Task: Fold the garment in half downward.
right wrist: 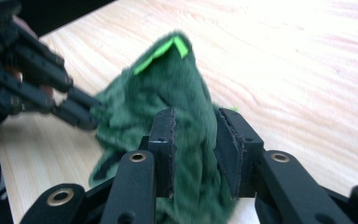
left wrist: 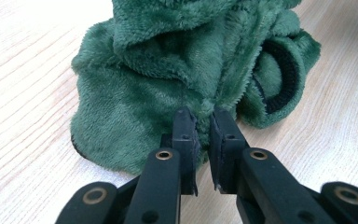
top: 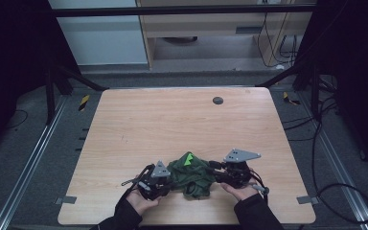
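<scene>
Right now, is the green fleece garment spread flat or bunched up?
Bunched up. The green fleece garment sits in a crumpled heap on the table, with overlapping folds and one point sticking up between the two grippers.

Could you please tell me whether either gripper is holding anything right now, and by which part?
The left gripper pinches a fold of the green fleece garment near its edge. The right gripper's jaws stand apart around the cloth without pressing it.

Left gripper (top: 165, 182): black body, grey three-cornered plate on top, black cable trailing to the near left. Right gripper (top: 219, 171): same black build, larger grey three-cornered plate, black cable looping off to the right. Jaws in both gripper views: matte black, flat blocky pads, brass-coloured rivets at the link joints. Both forearms in dark sleeves.
</scene>
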A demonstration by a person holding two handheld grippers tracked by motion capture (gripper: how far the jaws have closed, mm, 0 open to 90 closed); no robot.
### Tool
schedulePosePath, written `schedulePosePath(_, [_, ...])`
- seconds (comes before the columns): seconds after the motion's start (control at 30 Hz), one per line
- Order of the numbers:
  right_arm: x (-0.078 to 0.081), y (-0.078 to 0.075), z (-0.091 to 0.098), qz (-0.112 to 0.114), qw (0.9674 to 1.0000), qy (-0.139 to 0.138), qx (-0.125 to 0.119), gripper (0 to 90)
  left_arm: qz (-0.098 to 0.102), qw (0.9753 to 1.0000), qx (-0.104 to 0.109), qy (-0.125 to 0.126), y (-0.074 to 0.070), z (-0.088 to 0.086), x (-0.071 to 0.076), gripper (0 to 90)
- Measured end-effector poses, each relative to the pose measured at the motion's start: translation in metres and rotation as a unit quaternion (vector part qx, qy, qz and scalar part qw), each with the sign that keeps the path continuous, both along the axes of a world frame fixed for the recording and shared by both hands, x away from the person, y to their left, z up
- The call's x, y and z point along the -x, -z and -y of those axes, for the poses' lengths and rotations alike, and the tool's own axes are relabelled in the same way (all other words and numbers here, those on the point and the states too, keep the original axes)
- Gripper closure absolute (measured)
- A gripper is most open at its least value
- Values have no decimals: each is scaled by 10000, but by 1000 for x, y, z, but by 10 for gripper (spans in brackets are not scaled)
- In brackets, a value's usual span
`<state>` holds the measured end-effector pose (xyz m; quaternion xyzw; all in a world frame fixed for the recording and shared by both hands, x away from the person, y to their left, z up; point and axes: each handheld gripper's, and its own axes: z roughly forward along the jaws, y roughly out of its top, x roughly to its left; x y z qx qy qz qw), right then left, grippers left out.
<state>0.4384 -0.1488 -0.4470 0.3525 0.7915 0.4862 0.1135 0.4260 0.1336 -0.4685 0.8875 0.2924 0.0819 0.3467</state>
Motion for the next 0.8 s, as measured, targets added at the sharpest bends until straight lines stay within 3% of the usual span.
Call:
schedulePosePath(0.1, [-9,-2,-10,47,10000,16,-23,659,14,10000,-11,-6,0,0,0,814])
schedulePosePath(0.37, [-22,6,-27,-152,9999,-70,29,677,13,10000,-21,-3,0,-1,1,814])
schedulePosePath(0.43, [-23,7,-28,-134,9999,-78,58,705,20,10000,-20,-9,0,-1,0,813])
schedulePosePath(0.5, [-21,8,-29,-190,9996,-155,134,826,3,10000,13,-25,1,-2,0,812])
schedulePosePath(0.57, [-19,7,-28,-240,9994,-233,96,874,0,10000,8,-35,1,-2,0,811])
schedulePosePath(0.8, [-9,5,-22,-281,9985,-458,-91,887,-19,10000,6,-54,2,-1,0,809])
